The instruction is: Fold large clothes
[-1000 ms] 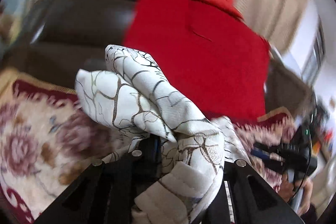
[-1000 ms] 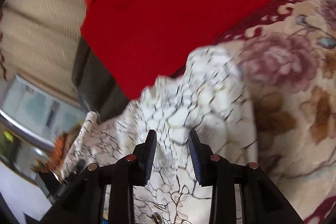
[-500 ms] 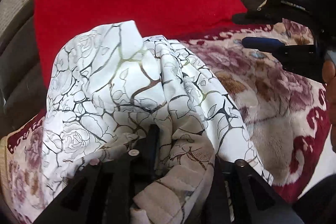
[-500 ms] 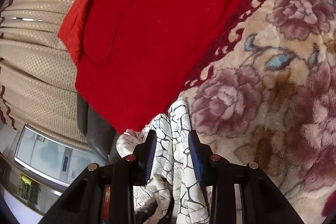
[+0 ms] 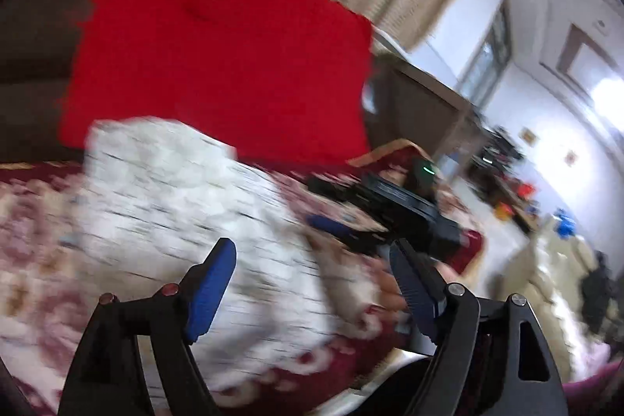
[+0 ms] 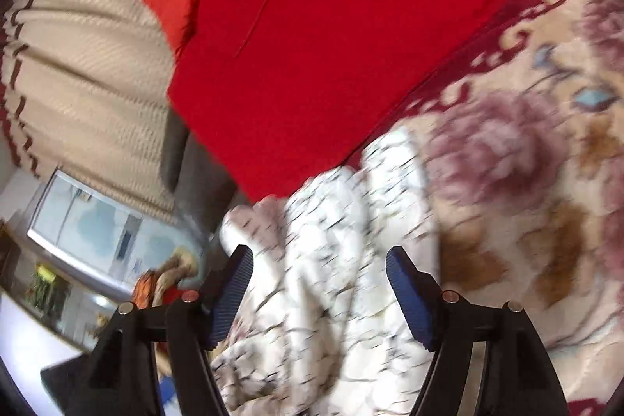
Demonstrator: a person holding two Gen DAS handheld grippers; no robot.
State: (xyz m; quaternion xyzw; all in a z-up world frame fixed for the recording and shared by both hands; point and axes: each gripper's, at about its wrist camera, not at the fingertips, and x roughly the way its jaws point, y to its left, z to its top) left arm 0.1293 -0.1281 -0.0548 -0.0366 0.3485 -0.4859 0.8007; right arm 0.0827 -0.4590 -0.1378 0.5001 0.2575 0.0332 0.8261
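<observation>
The garment (image 5: 187, 221) is smeared by motion blur in both views, so its print and folds cannot be read. In the right wrist view its near end is cut off by the lower edge. The blanket (image 6: 526, 221) is blurred too, and the room clutter (image 5: 507, 190) is too small to be identified.

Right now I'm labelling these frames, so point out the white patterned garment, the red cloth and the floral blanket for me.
white patterned garment (image 6: 331, 260): right wrist view, on its bunched folds between the open fingers.
red cloth (image 6: 331, 45): right wrist view, on its flat middle.
floral blanket (image 6: 507, 151): right wrist view, on a pink flower.
</observation>
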